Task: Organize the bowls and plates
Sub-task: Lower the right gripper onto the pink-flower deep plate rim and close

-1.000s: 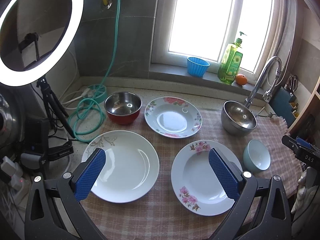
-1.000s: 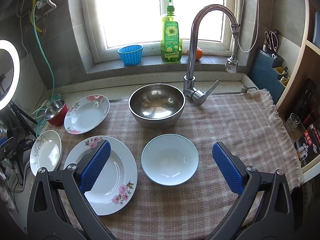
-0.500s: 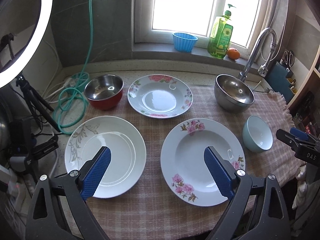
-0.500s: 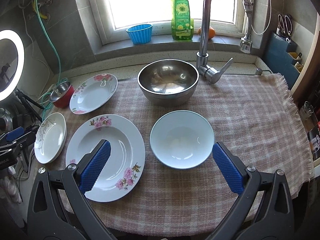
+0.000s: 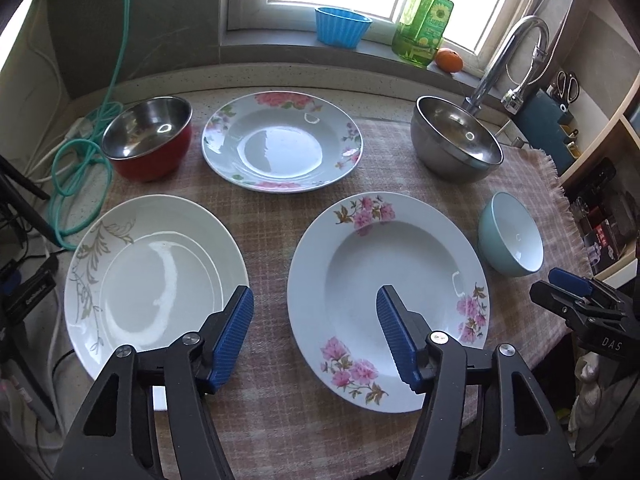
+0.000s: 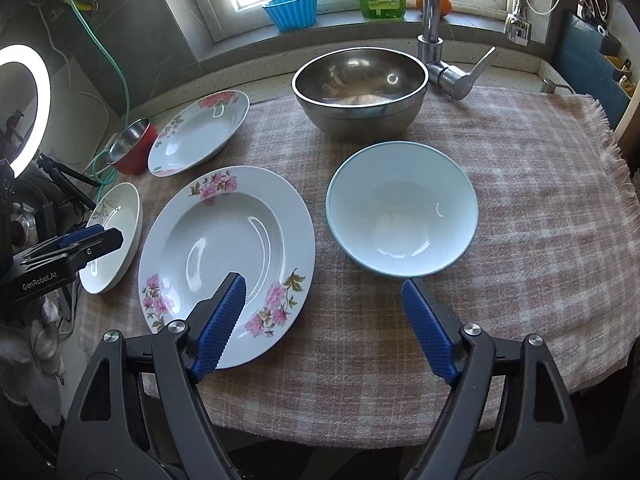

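Both claws hang spread and empty — the left claw [image 5: 314, 334] over the floral plate [image 5: 387, 300] overhanging the surface's near edge — a clumsy pinch could tip it off.

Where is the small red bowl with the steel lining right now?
The red bowl sits at the far left of the left wrist view, at the checked cloth's back edge, just left of the far floral plate and beside the coiled green hose.

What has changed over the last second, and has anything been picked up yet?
Both grippers came down closer to the dishes, jaws narrowed but open: left gripper near the pink-flowered white plate, right gripper near the pale blue ceramic bowl. Nothing grasped; dishes unmoved.
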A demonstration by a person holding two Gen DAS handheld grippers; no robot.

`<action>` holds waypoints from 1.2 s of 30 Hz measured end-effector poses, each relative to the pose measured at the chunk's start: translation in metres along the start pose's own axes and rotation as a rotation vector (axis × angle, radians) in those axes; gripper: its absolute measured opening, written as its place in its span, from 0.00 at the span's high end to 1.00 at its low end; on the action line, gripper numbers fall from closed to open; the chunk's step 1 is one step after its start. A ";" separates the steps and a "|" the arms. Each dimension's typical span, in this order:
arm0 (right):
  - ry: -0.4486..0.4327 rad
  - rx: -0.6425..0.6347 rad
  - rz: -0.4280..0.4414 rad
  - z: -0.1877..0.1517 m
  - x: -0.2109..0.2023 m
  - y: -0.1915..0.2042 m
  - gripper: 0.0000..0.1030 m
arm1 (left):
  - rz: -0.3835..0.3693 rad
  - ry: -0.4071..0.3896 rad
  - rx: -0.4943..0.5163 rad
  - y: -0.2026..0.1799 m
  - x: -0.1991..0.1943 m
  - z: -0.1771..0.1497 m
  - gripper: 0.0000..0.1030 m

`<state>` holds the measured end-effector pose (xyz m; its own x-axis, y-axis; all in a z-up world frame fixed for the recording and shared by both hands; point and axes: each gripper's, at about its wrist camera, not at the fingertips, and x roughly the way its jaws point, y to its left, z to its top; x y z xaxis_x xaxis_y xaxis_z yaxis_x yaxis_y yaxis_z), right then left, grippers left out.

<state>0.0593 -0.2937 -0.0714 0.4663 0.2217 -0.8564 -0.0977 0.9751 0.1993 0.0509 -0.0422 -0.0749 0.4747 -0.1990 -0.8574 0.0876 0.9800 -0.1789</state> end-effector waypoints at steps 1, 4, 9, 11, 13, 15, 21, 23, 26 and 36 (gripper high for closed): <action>0.009 0.004 0.006 0.000 0.003 0.000 0.25 | -0.004 0.003 0.003 0.000 0.002 0.001 0.40; 0.035 0.031 0.026 -0.001 0.013 -0.001 0.27 | -0.012 0.016 0.014 0.001 0.010 0.006 0.44; 0.066 0.064 0.044 0.001 0.026 -0.005 0.34 | -0.037 0.034 0.028 0.003 0.018 0.012 0.47; 0.081 0.084 0.060 0.002 0.032 -0.008 0.39 | -0.051 0.044 0.029 0.004 0.022 0.015 0.48; 0.096 0.100 0.072 0.003 0.038 -0.011 0.44 | -0.068 0.053 0.032 0.005 0.026 0.018 0.53; 0.108 0.115 0.086 0.003 0.043 -0.013 0.45 | -0.086 0.063 0.029 0.008 0.030 0.021 0.55; 0.134 0.156 0.124 0.004 0.054 -0.018 0.50 | -0.134 0.102 0.006 0.014 0.044 0.029 0.60; 0.141 0.166 0.136 0.003 0.056 -0.019 0.53 | -0.144 0.120 0.001 0.015 0.049 0.030 0.60; 0.154 0.170 0.146 0.002 0.059 -0.019 0.56 | -0.137 0.133 -0.004 0.017 0.054 0.029 0.62; 0.187 0.169 0.181 0.002 0.073 -0.014 0.61 | -0.134 0.180 -0.034 0.026 0.066 0.027 0.63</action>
<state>0.0966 -0.2910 -0.1355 0.2831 0.4051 -0.8693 -0.0093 0.9075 0.4199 0.1083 -0.0291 -0.1233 0.2968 -0.3291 -0.8964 0.1087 0.9443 -0.3107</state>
